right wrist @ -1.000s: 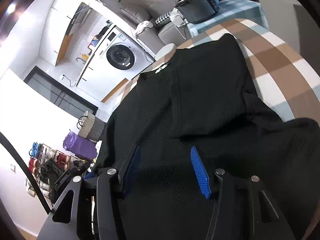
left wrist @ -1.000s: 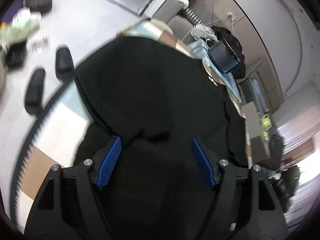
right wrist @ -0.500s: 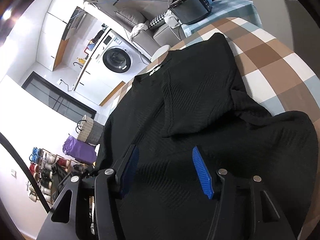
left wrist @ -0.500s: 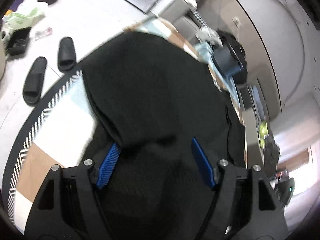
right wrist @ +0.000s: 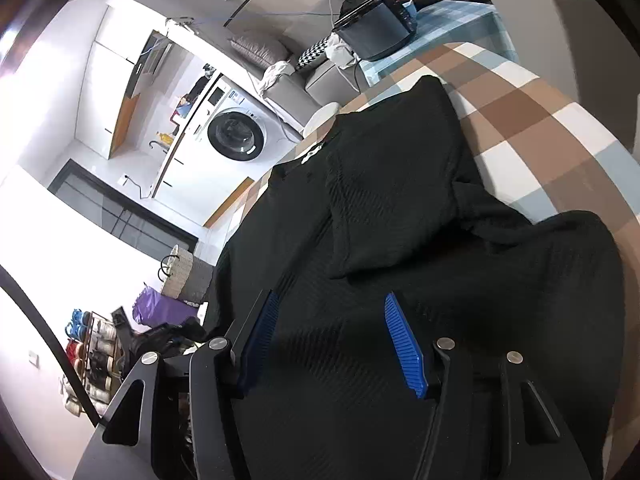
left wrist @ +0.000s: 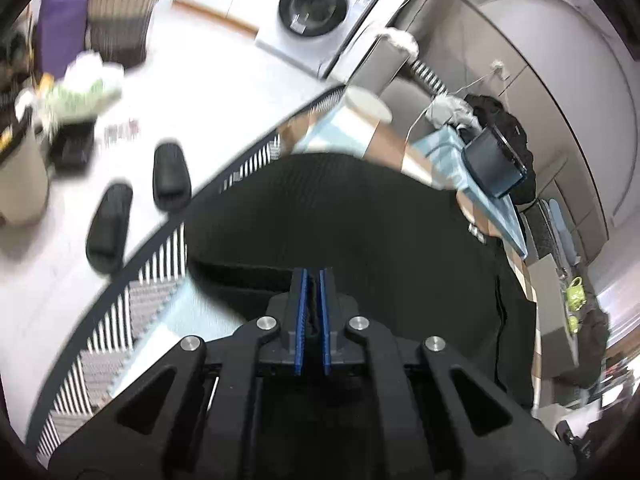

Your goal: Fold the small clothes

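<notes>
**Thin pinch on black knit, right side free**

Now, risks first. My left tool [left wrist: 311,280] has its blue pads pressed together on a fold of the black sweater [right wrist: 400,216]; a sliver of dark knit shows between them. The bite looks shallow, near the pad tips. If I pull across too fast, the fabric could slide out and the fold drop back. It could equally be a pinch on one layer only, and then the lower layer would stay flat and the fold come out crooked.

My right tool [right wrist: 340,320] hangs over the lower body of the sweater, jaws spread, nothing between them. With no anchor on that side, a hard pull from the left could drag the whole garment over the checked cloth [right wrist: 520,120] on the bench. The left edge lies close to the striped hem of that cloth [left wrist: 160,264], so a drag that way could take knit off the bench.

The sweater lies spread on the checked cloth, one sleeve already laid across the chest.

Count:
- black sweater: one
- tools: two, one pinching, one spread
- slippers [left wrist: 172,180] on the floor: two
- washing machine [left wrist: 320,12]: one
- woven basket [right wrist: 178,276]: one
- small screen [right wrist: 380,36] on the far blue cloth: one
</notes>
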Available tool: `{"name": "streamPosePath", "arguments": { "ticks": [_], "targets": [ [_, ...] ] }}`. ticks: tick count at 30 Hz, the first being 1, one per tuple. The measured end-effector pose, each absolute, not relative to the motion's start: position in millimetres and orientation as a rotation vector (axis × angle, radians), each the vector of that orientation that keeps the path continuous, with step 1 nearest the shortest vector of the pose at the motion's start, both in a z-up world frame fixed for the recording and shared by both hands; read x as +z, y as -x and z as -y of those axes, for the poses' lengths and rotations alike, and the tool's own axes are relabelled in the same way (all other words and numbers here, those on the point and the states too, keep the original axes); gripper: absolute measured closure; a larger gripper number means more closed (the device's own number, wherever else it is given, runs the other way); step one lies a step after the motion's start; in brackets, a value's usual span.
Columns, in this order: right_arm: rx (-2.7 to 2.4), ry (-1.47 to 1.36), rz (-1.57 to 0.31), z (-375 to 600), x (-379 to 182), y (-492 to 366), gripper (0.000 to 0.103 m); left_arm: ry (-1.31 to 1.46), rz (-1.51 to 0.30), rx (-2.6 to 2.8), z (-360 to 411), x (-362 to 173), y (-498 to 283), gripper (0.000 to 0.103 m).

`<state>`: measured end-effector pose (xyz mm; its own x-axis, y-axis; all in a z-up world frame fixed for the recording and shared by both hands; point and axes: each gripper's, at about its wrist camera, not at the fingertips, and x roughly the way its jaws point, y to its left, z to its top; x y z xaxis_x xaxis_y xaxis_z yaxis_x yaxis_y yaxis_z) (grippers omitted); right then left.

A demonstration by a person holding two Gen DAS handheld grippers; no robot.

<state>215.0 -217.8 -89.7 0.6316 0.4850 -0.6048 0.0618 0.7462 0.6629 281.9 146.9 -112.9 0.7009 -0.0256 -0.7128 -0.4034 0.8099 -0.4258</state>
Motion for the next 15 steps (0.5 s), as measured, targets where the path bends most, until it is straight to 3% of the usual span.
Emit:
{"name": "streamPosePath", "arguments": {
  "ticks": [7,11,12,13,15],
  "targets": [
    [0.242,-0.718,-0.850,228.0,-89.7,-204.5,0.045,0.302,-0.606,0.009,-67.0,-17.2,-336.5,0.099],
    [0.221,-0.715,-0.845,230.3,-88.5,-201.0,0.045,0.205,-0.697,-0.405,20.6,-12.1,-365.3,0.094],
    [0.213,-0.716,-0.845,231.2,-88.8,-200.1,0.045,0.202,-0.746,-0.476,36.3,-16.9,-368.3,0.084],
    [0.208,-0.715,-0.845,231.6,-89.0,-199.2,0.045,0.173,-0.806,-0.502,52.6,-24.3,-367.9,0.068],
    [0.200,-0.711,-0.848,233.0,-89.4,-198.3,0.045,0.127,-0.795,-0.455,56.8,-29.1,-360.4,0.047]
  ]
}}
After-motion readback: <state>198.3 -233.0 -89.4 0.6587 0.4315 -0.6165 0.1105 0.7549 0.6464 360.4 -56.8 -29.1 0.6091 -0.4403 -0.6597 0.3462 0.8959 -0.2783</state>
